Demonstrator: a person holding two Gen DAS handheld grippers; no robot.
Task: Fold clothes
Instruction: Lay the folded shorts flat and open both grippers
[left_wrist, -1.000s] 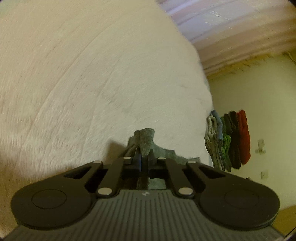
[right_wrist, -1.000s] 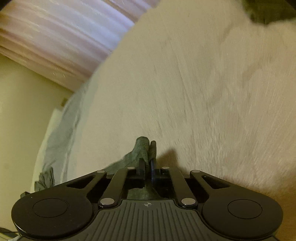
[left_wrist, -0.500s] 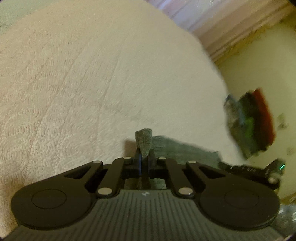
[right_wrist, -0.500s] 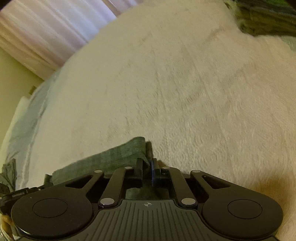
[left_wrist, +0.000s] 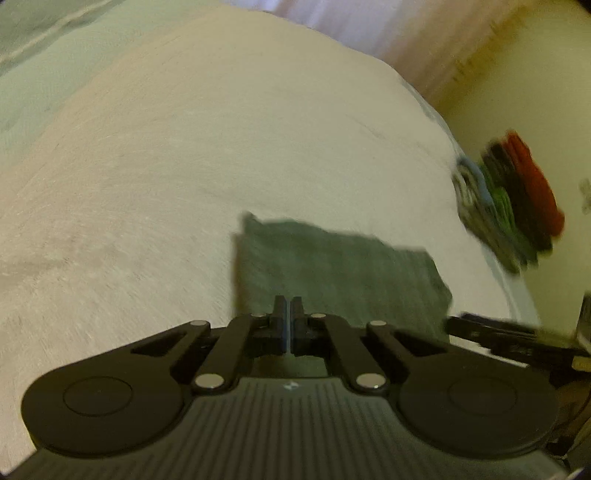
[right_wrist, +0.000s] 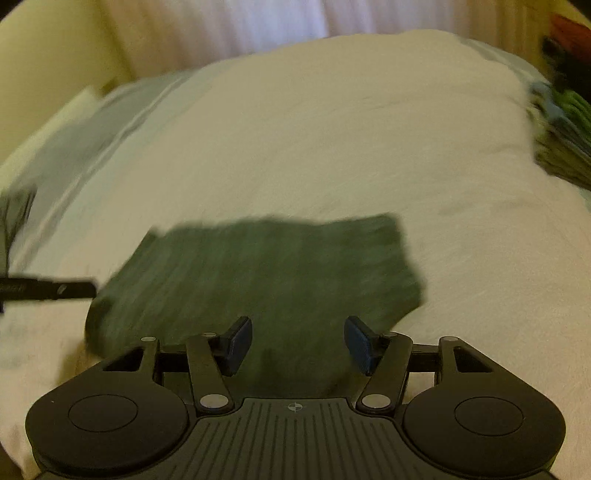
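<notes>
Seen from its own camera, the left hand-held gripper (left_wrist: 287, 306) hangs with its black fingers pressed together and nothing between them, just above the near edge of a dark grey-green folded knit garment (left_wrist: 332, 266). The right hand-held gripper (right_wrist: 298, 341) has its blue-padded fingers standing apart and opening, clear of the cloth, with the same folded garment (right_wrist: 258, 273) lying flat directly beneath and ahead of it.

The garment rests as a rough rectangle on a cream, textured bedspread (left_wrist: 184, 147) that fills the ground ahead of both grippers. Beyond the bedspread's far edge hang pale pinkish-white pleated curtains (right_wrist: 240, 29) against a yellow wall (left_wrist: 517, 92). No container shows in either view.

Far to the right of the left gripper, at the bed's edge, sits a blurred stack of folded clothes in red, black, green and pale blue (left_wrist: 509, 203); the right view catches only that stack's edge (right_wrist: 561, 122) at its right border. The left view shows part of the other gripper's black body (left_wrist: 509, 339) to its right. The right view alone shows a pale grey-blue sheet (right_wrist: 92, 147) along the bed's left side, and a black bar (right_wrist: 48, 290) reaching in from the left beside the garment.
</notes>
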